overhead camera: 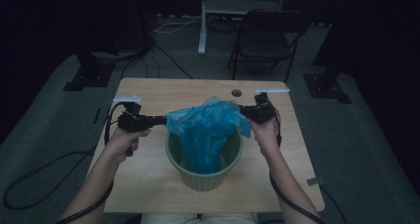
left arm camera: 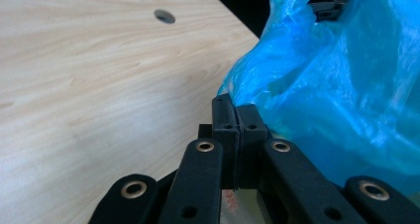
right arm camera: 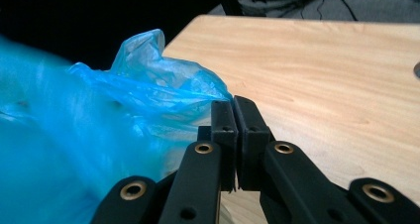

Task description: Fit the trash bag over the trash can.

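A blue plastic bag (overhead camera: 207, 130) hangs partly inside a ribbed green bin (overhead camera: 204, 174) at the middle of the wooden table (overhead camera: 148, 174). My left gripper (overhead camera: 162, 120) is shut on the bag's left edge, and in the left gripper view the jaws (left arm camera: 236, 116) pinch the blue film (left arm camera: 337, 85). My right gripper (overhead camera: 243, 110) is shut on the bag's right edge; its jaws (right arm camera: 234, 110) clamp the blue film (right arm camera: 148, 90). The bag's top is stretched between both grippers above the bin's rim.
A round cable hole (overhead camera: 236, 92) sits near the table's far edge. A folding chair (overhead camera: 267, 35) and a white stand (overhead camera: 203, 21) are on the carpet beyond the table. Black cables (overhead camera: 29, 184) trail on the floor at the left.
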Available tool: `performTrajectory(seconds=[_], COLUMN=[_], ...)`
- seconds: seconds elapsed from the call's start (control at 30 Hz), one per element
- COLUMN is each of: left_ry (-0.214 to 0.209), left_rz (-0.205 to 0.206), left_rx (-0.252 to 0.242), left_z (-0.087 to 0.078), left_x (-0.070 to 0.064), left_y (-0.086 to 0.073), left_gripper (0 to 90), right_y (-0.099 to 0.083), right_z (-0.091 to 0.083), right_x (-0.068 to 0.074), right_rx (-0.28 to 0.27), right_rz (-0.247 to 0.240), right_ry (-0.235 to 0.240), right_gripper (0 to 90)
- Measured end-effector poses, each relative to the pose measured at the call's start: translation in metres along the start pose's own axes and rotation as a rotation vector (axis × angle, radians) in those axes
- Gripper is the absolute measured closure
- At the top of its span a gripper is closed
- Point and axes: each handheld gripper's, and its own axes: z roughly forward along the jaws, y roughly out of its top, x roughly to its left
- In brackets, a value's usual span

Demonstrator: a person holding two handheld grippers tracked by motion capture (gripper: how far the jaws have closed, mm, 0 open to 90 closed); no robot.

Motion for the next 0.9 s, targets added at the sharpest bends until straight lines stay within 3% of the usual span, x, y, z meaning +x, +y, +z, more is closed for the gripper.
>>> performTrajectory(seconds=[0.13, 0.3, 0.37, 0.5, 0.67, 0.83, 0.9], left_ry=[-0.006, -0.028, -0.043, -0.058, -0.062, -0.069, -0.067], left_rz=[-0.014, -0.043, -0.059, -0.057, -0.051, -0.059, -0.063], left_rx=[0.025, 0.031, 0.014, 0.008, -0.002, -0.011, -0.018], left_z=[0.008, 0.012, 0.01, 0.011, 0.014, 0.013, 0.013], left_x=[0.004, 0.01, 0.012, 0.01, 0.007, 0.008, 0.008], left_y=[-0.014, -0.029, -0.03, -0.027, -0.023, -0.021, -0.02], left_gripper=[90.0, 90.0, 90.0, 90.0, 90.0, 90.0, 90.0], right_y=[-0.012, -0.026, -0.034, -0.034, -0.026, -0.01, -0.005], right_z=[0.014, 0.018, 0.02, 0.015, -0.002, -0.038, -0.056], right_x=[-0.008, -0.015, -0.018, -0.016, -0.025, -0.037, -0.039], right_rx=[0.017, 0.018, 0.017, 0.0, -0.036, -0.119, -0.171], right_rz=[0.02, 0.041, 0.049, 0.034, 0.065, 0.097, 0.12], right_ry=[-0.023, -0.025, -0.007, -0.015, -0.007, -0.037, -0.024], right_gripper=[89.1, 89.5, 89.5, 88.5, 73.3, 63.0, 62.6])
